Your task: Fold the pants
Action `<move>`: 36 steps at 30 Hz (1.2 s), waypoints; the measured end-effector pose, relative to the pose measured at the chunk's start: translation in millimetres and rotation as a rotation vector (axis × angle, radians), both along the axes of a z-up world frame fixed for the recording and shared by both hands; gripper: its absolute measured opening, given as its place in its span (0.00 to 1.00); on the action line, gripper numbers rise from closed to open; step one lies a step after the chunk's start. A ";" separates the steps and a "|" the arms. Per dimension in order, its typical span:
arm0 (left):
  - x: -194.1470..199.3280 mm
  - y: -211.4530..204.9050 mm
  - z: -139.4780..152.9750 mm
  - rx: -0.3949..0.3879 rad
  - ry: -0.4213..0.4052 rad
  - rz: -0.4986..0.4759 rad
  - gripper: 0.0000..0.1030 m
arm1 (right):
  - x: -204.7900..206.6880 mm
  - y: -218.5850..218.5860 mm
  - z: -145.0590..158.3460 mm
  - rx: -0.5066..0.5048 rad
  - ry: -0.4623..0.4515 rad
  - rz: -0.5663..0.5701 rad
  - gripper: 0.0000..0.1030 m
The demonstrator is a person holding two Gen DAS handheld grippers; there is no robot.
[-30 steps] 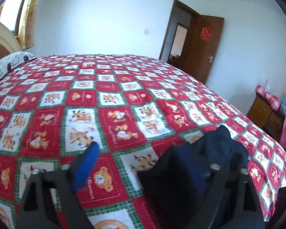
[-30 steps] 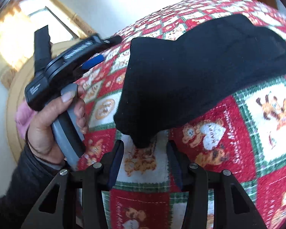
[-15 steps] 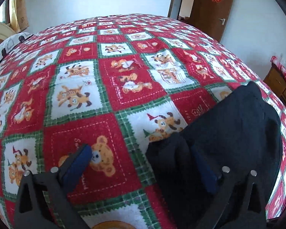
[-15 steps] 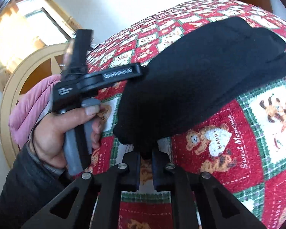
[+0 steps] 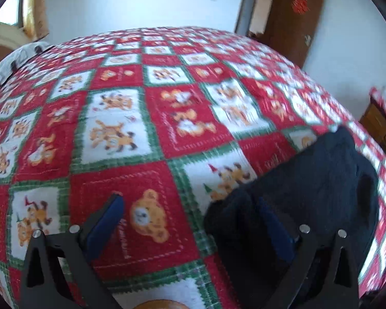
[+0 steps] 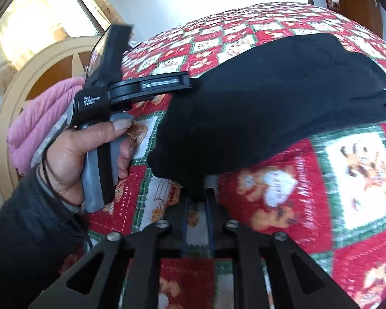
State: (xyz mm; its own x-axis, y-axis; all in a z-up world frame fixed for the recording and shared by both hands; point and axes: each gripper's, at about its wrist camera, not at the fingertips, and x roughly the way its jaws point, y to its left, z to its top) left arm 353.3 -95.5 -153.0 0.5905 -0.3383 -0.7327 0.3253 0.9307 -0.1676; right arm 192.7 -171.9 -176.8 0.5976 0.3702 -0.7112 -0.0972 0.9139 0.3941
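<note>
pants (image 5: 321,188): near corner sits under the left gripper's right finger (image 5: 275,229), so that pad's mostly buried in dark cloth
right gripper (image 6: 196,200): tips tucked under the pants' edge, can't tell if they're actually pinching fabric
bedspread (image 5: 151,118): motion blur everywhere, far squares are mush
cabinet (image 5: 380,128): chopped by the frame edge
label on left gripper body (image 6: 91,101): text too small to read
</note>
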 end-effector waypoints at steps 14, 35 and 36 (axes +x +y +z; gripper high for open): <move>-9.6 -124.5 72.6 -0.024 -0.100 -0.219 1.00 | 37.7 -206.6 40.5 0.076 -0.088 -0.474 0.40; 7.8 -228.9 29.7 0.089 0.040 -0.331 1.00 | 46.1 -205.0 7.1 0.046 -0.049 -0.366 0.09; 1.6 -225.9 37.7 0.115 0.006 -0.329 1.00 | 45.8 -203.7 7.2 0.036 -0.051 -0.364 0.09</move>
